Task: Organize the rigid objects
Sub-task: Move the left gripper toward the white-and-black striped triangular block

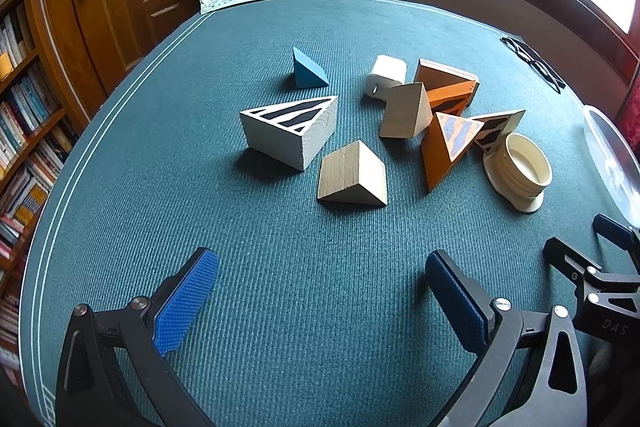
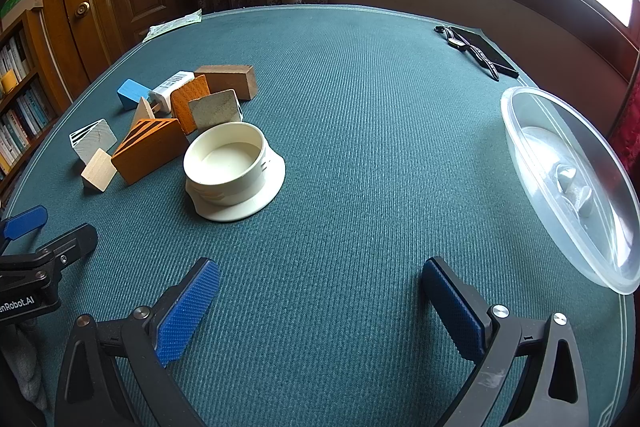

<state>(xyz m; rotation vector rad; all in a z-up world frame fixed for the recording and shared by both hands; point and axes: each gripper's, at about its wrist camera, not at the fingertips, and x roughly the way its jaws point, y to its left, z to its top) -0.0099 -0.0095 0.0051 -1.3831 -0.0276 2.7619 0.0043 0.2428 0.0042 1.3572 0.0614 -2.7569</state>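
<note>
Left wrist view. Left tool (image 1: 322, 291) low over the green bench (image 1: 280, 307), level, pointing at the far side; jaws spread wide, nothing between the blue pads. The blocks sit well ahead of the tips. Plain wooden wedge (image 1: 353, 175) nearest, slightly right of the tool's centre line. White wedge with black stripes (image 1: 290, 131) just left of it, apart. Small blue wedge (image 1: 308, 69) farther, alone. Right of centre a tight cluster: pale wooden block (image 1: 406, 111), white charger plug (image 1: 386, 77), orange striped block (image 1: 450, 85), orange wedge with grey face (image 1: 446, 147), several touching or leaning. Cream threaded cap (image 1: 518, 169) at the cluster's right end, mouth up. Right tool's fingers (image 1: 576, 263) visible at the right edge.

Right wrist view. Right tool (image 2: 320, 293) also low and level over the bench (image 2: 360, 147), released, jaws wide, holding nothing. Cream threaded cap (image 2: 232, 169) ahead and left of the tips, well apart. Block cluster beyond it, far left, brown block (image 2: 228, 81) farthest. Clear plastic bowl (image 2: 568, 183) to the right, near the bench edge; contents unclear. Wristwatch (image 2: 456, 41) far right. Left tool's fingers (image 2: 28, 223) at the left edge.
</note>
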